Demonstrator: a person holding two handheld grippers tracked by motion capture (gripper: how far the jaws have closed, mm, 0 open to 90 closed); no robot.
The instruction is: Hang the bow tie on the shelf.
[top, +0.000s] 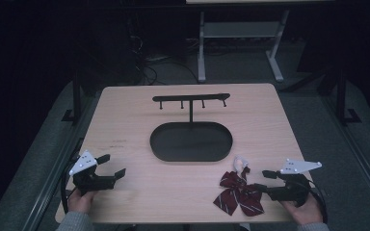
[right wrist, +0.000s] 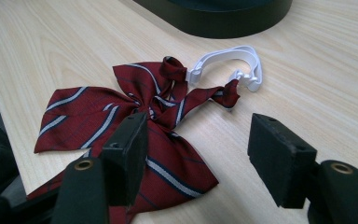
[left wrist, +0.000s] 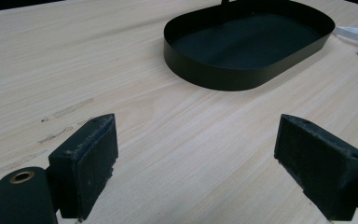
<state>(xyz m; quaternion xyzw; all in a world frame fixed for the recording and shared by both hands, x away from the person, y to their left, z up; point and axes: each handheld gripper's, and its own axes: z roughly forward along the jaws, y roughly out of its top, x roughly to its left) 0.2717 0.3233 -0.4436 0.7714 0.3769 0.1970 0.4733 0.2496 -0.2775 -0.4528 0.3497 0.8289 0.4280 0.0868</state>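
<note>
Your table (top: 125, 110) carries a black hook stand (top: 191, 99) over its oval tray (top: 191, 141). The striped bow tie (top: 239, 193) lies near-right, ungrasped. Both your left gripper (top: 112, 165) and right gripper (top: 265, 179) gape empty. You're approaching; next, pinch its knot.

— Any lettering I should log from my end?
— None I can read. The bow tie (right wrist: 135, 126) carries stripes only, and the dim high view may hide small marks on the tray (top: 191, 156).
</note>
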